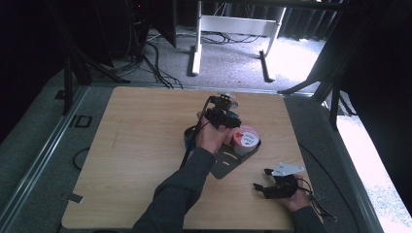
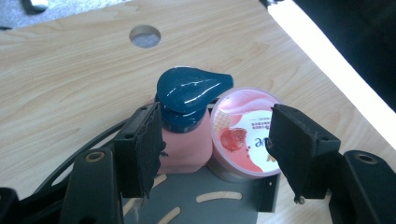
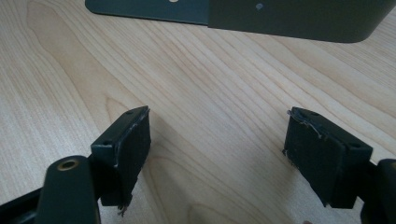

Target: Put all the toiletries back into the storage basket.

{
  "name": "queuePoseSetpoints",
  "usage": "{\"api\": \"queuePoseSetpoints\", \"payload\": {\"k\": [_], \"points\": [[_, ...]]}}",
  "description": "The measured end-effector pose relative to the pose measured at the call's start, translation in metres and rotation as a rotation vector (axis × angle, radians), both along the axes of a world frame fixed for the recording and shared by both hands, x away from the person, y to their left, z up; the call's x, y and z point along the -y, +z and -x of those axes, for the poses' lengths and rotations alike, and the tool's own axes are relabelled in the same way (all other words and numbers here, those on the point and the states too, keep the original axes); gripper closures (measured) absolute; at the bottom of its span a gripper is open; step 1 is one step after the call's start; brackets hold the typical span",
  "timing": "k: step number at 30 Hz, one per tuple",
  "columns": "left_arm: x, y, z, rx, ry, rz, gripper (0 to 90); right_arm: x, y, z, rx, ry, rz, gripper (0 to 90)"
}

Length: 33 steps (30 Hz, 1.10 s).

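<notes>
A pink pump bottle (image 2: pixel 187 147) with a dark teal pump head (image 2: pixel 191 91) stands on a grey metal tray (image 2: pixel 224 205). A round tub with a pink lid (image 2: pixel 243 135) stands right beside the bottle. My left gripper (image 2: pixel 217 126) hovers over the pair, open, with a jaw on either side of them and neither pad pressing on either. In the high view, the left gripper (image 1: pixel 221 115) is above the tray (image 1: pixel 226 165), next to the tub (image 1: pixel 244 140). My right gripper (image 3: pixel 219 121) is open over bare wood and rests near the table's front right (image 1: pixel 262 180).
The wooden table (image 1: pixel 145 141) has a round hole (image 2: pixel 144 36) beyond the bottle. The tray's dark edge (image 3: pixel 280 16) lies just ahead of the right gripper. Cables and a stand's legs (image 1: pixel 194 58) are on the floor beyond the table.
</notes>
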<state>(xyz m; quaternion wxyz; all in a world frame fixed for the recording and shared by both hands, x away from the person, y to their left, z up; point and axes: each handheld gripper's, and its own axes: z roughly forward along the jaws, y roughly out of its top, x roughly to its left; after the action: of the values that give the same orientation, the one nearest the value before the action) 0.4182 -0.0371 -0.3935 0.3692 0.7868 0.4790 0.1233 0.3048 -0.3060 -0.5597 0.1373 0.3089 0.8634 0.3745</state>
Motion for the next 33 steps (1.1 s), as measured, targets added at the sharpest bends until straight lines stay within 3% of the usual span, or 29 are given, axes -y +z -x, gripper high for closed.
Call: {"api": "queuePoseSetpoints", "payload": {"k": [4,12,21,33], "points": [[-0.01,0.008,0.005,0.031,-0.007,0.025,36.5,0.0,0.0,0.0,0.0,0.0,0.0,22.4],[-0.03,0.017,0.013,0.086,-0.044,0.023,39.7,0.0,0.0,0.0,-0.001,-0.001,0.0,22.4],[-0.055,0.013,0.016,0.093,-0.079,0.051,41.8,0.0,0.0,0.0,-0.001,0.0,0.0,22.4],[-0.074,0.014,0.025,0.103,-0.104,0.026,36.5,0.0,0.0,0.0,-0.002,0.0,-0.001,22.4]]}}
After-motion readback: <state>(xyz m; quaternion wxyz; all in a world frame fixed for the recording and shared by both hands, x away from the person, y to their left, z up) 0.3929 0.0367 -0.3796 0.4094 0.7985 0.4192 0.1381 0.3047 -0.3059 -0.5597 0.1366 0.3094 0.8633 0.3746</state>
